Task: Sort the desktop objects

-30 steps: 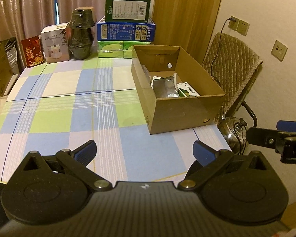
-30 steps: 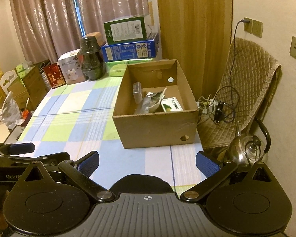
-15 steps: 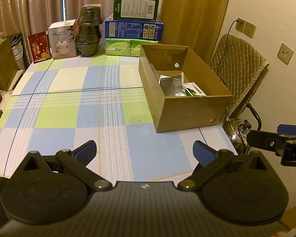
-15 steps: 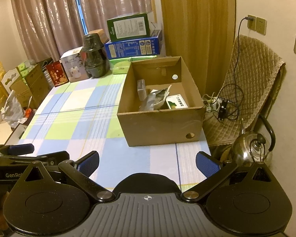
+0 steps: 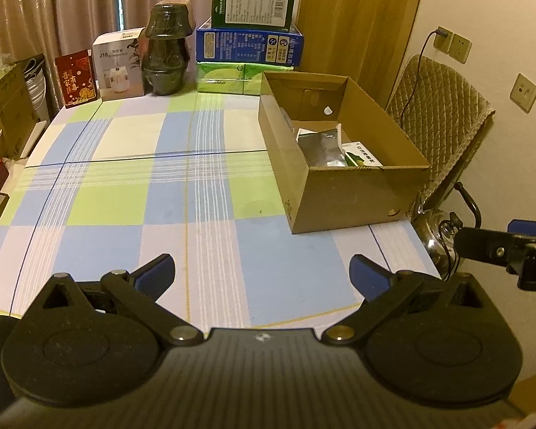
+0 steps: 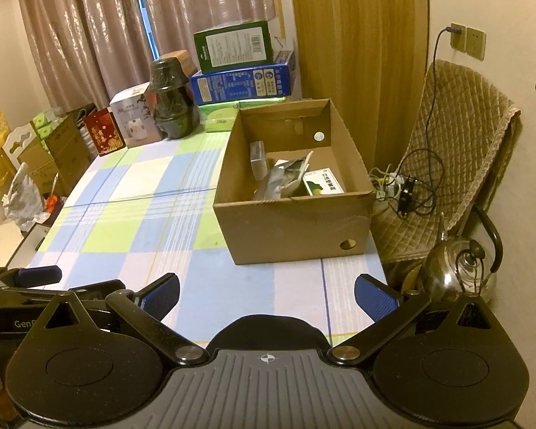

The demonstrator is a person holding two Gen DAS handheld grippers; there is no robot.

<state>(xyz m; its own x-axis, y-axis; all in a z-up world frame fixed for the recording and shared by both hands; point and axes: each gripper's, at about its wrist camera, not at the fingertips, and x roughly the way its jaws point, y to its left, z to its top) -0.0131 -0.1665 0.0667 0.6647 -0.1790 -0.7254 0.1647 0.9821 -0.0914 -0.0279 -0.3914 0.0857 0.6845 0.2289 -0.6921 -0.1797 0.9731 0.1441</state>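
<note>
An open cardboard box [image 5: 339, 193] [image 6: 289, 228] stands at the table's right side. Inside it lie a silver foil pouch [image 5: 321, 148] [image 6: 277, 180], a white-and-green packet [image 5: 362, 157] [image 6: 323, 184] and a small grey pack [image 6: 258, 157]. My left gripper [image 5: 262, 275] hangs open over the near table edge, nothing between its blue pads. My right gripper [image 6: 268, 293] is open too, empty, just in front of the box. Each gripper shows at the edge of the other's view.
The checked tablecloth [image 5: 132, 193] is bare in the middle. Along the far edge stand stacked boxes [image 5: 250, 43], a dark wrapped pot stack [image 5: 166, 50], a white carton [image 5: 119, 64] and a red packet [image 5: 77, 78]. A padded chair [image 6: 457, 150] and a metal kettle [image 6: 457, 268] sit to the right.
Both grippers have drawn back and up a little from the table, so the box looks slightly farther off. Both stay open and empty.
</note>
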